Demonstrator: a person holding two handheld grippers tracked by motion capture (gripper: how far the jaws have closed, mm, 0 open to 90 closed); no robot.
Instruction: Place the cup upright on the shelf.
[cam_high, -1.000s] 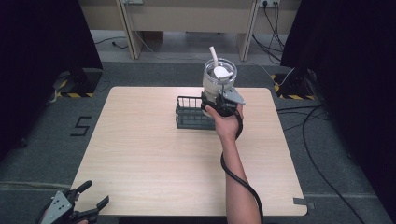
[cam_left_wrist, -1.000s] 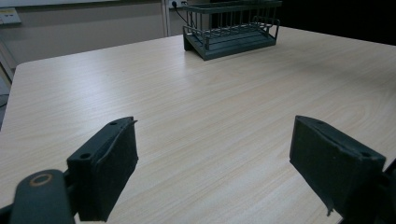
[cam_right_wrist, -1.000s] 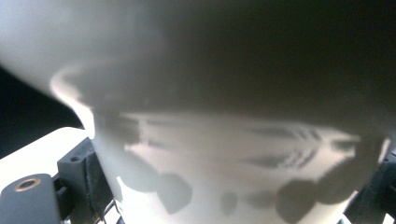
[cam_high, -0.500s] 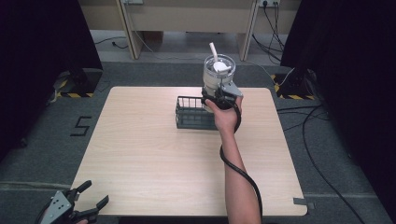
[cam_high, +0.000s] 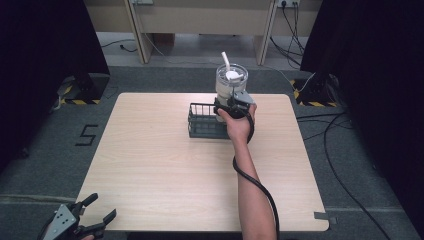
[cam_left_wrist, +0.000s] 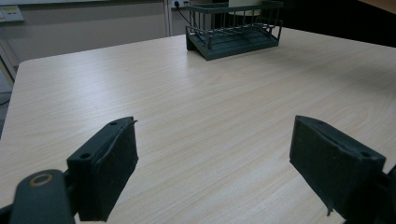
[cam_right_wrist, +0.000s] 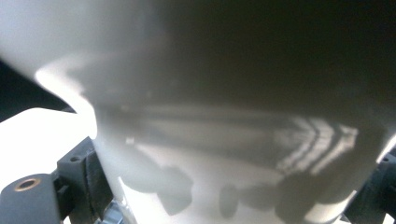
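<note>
1. A white cup (cam_high: 231, 82) with a clear lid and a white straw (cam_high: 225, 60) is seen in the high view at the far right end of the dark wire basket (cam_high: 202, 120), its lower part hidden behind the hand.
2. The cup is pinched by the right gripper (cam_high: 231, 102); in the right gripper view the cup's pale wall (cam_right_wrist: 233, 154) is pressed between the two black jaws, one at each bottom corner.
3. Whether the cup's base is lifted above the basket or rests in it cannot be told.
4. The right hand (cam_high: 239, 122) is wrapped around the gripper just on the near side of the basket, and a black cable (cam_high: 255, 182) is trailed from it along the forearm.
5. The basket is set on the wooden table (cam_high: 165, 170), toward its far edge and a little right of centre.
6. The left gripper (cam_high: 95, 222) is held well apart from the basket, off the near left corner of the table.
7. Its jaws are spread wide, and nothing is held between them; in the left gripper view the bare tabletop (cam_left_wrist: 201, 121) is seen between the pads, with the basket (cam_left_wrist: 233, 32) far beyond.
</note>
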